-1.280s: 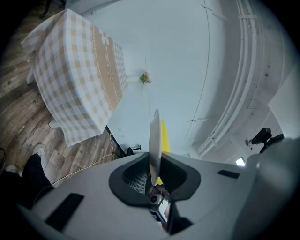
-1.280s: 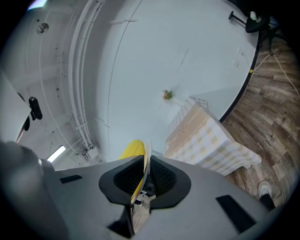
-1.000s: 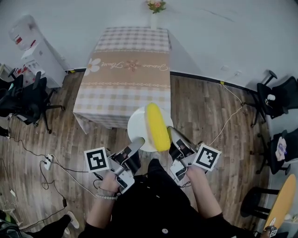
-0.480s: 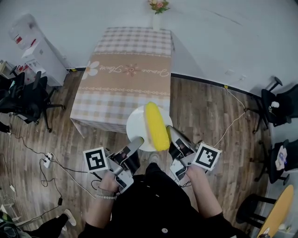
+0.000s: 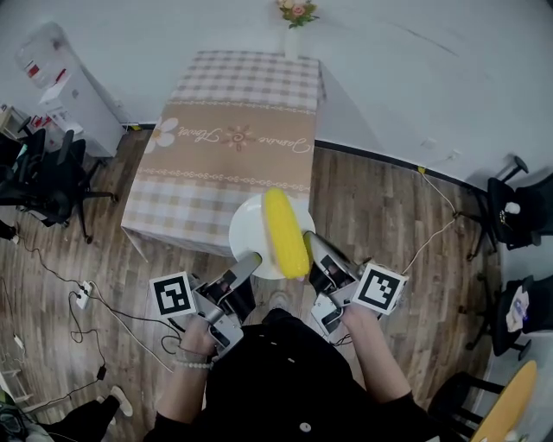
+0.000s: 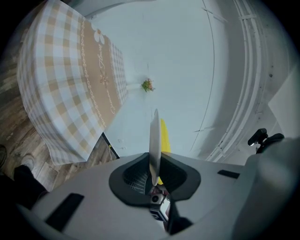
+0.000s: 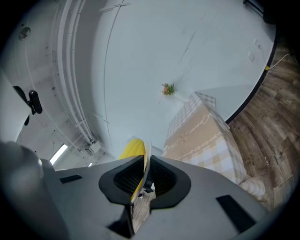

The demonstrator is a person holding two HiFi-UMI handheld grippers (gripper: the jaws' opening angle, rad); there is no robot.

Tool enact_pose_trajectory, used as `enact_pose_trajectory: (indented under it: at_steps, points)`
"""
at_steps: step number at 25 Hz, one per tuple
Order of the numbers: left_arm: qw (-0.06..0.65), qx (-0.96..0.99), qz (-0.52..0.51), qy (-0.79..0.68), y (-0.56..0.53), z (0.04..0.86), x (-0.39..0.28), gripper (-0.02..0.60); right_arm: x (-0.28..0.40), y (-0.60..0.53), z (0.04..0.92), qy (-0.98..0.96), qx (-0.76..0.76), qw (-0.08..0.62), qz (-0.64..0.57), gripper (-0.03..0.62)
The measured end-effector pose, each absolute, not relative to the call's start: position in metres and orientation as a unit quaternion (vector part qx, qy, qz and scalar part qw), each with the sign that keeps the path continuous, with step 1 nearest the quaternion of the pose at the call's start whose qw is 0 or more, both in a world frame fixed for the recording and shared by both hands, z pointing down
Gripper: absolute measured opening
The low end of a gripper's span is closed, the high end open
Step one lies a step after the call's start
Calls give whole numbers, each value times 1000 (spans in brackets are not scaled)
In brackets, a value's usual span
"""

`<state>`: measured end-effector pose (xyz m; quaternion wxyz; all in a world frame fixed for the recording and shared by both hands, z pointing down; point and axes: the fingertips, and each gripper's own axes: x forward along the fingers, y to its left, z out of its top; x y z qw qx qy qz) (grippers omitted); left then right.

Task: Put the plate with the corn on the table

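A white plate [image 5: 249,235] with a yellow corn cob [image 5: 283,231] on it hangs in the air just short of the near edge of the table [image 5: 230,142], which wears a checked cloth. My left gripper [image 5: 250,261] is shut on the plate's near left rim. My right gripper [image 5: 308,243] is shut on its near right rim. In the left gripper view the plate [image 6: 154,140] stands edge-on between the jaws with the corn [image 6: 163,136] behind it. In the right gripper view the plate rim [image 7: 146,161] sits between the pads, and the corn [image 7: 131,149] shows to the left.
A vase of flowers [image 5: 290,15] stands at the table's far edge against the white wall. Office chairs [image 5: 47,177] stand at the left and more chairs [image 5: 518,203] at the right. Cables and a power strip [image 5: 84,296] lie on the wood floor.
Both grippers have carried the plate with the corn forward, and the table's near edge now lies closer beneath it. The grips have not changed.
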<state>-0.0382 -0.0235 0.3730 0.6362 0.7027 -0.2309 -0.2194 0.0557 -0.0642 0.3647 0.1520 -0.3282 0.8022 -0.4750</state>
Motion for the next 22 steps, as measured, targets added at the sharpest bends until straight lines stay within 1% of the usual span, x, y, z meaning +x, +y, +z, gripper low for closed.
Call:
enact_pose_trajectory:
  at_steps: [11,22]
  points:
    - [630,702,-235,-236,-59,376,-15,52,77,-103,366,813,-317,135,-469,69]
    - [633,698,-229,-242,-72,375,0,52,92,-116,365,814,-316,135,-469,71]
